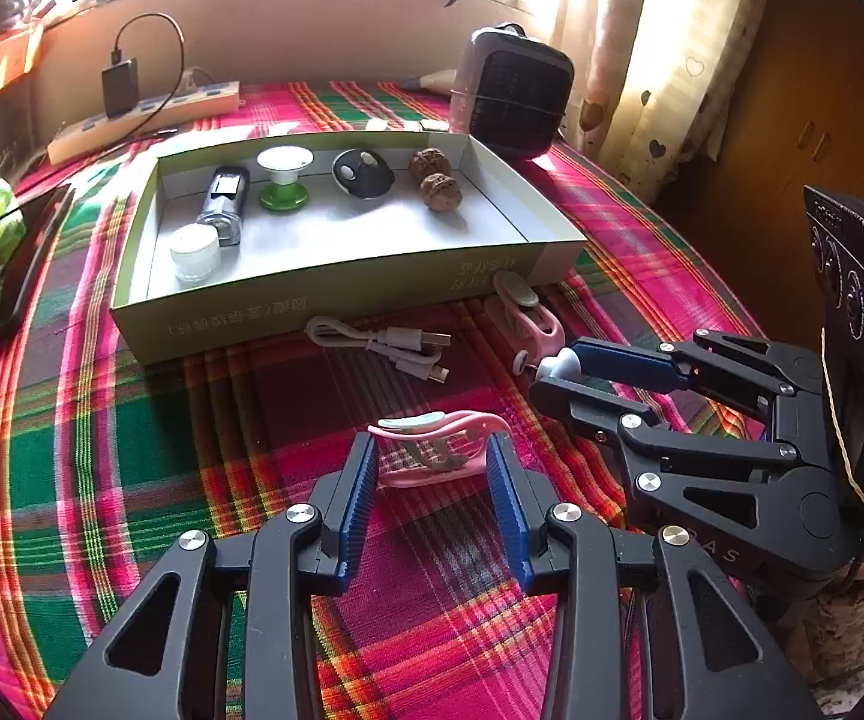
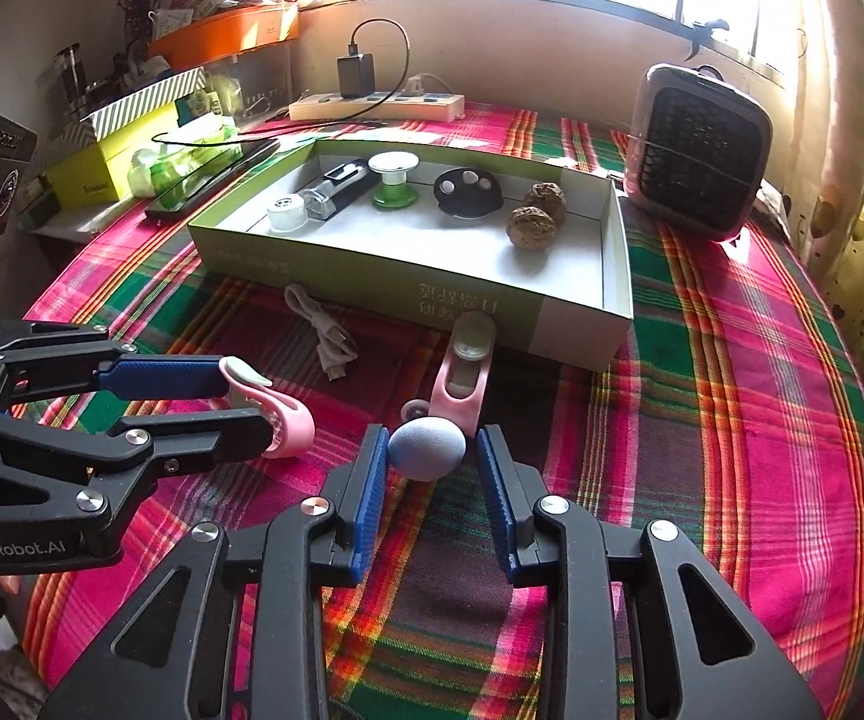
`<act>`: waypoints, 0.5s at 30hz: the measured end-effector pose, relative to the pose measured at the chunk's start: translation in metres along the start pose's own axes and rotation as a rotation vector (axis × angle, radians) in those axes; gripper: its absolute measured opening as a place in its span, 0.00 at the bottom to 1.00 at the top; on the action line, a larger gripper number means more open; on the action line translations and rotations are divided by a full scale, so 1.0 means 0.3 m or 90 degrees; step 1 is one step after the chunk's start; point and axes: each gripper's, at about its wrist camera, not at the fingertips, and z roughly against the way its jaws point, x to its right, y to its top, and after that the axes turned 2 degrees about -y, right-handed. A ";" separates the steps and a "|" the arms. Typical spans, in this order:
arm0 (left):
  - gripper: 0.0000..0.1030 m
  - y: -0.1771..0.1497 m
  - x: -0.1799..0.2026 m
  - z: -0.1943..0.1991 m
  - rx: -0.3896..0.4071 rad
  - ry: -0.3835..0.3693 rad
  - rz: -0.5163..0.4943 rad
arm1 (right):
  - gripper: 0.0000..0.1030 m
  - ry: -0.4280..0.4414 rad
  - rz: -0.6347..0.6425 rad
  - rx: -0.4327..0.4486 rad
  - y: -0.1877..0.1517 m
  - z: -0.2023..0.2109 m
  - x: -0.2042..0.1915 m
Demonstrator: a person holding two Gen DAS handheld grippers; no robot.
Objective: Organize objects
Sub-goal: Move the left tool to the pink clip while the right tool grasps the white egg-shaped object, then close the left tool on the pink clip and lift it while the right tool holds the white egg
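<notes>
Left tongs [image 1: 432, 450] grasped a pink clip [image 1: 432, 450], pads on both its sides, low over the plaid cloth [image 1: 132, 450]. Right tongs [image 2: 429, 456] were around a grey egg-shaped ball [image 2: 427, 455]; left pad touched it, a thin gap seemed to remain at the right pad, so grip judged not yet firm. Second pink clip [image 2: 462, 372] lay just beyond the ball, near the box's front wall. White cable [image 1: 384, 345] lay left of it on the cloth.

Box [image 1: 336, 294] stood farther back, holding jar, spool, black puck and two walnuts along its far side; near floor bare.

Step in hand, as judged: picking loose items for the box. Next move calls for seating the right grip, lifting both over the near wall, releasing onto bare floor.
</notes>
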 end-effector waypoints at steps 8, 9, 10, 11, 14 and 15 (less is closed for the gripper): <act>0.34 -0.022 0.018 0.017 -0.008 -0.003 -0.012 | 0.27 -0.003 -0.007 0.002 -0.014 0.018 0.016; 0.34 -0.025 0.022 0.019 -0.010 -0.004 -0.018 | 0.27 -0.002 -0.006 0.002 -0.017 0.020 0.018; 0.34 -0.029 0.026 0.021 -0.010 -0.001 -0.023 | 0.27 -0.001 -0.005 0.000 -0.019 0.023 0.020; 0.34 -0.030 0.028 0.024 -0.006 0.007 -0.026 | 0.27 0.000 -0.004 -0.001 -0.021 0.024 0.022; 0.34 -0.018 0.026 0.041 0.016 0.030 -0.034 | 0.27 0.002 -0.004 -0.001 -0.029 0.030 0.027; 0.34 -0.013 0.023 0.044 0.021 0.032 -0.035 | 0.27 0.003 -0.003 -0.001 -0.032 0.033 0.028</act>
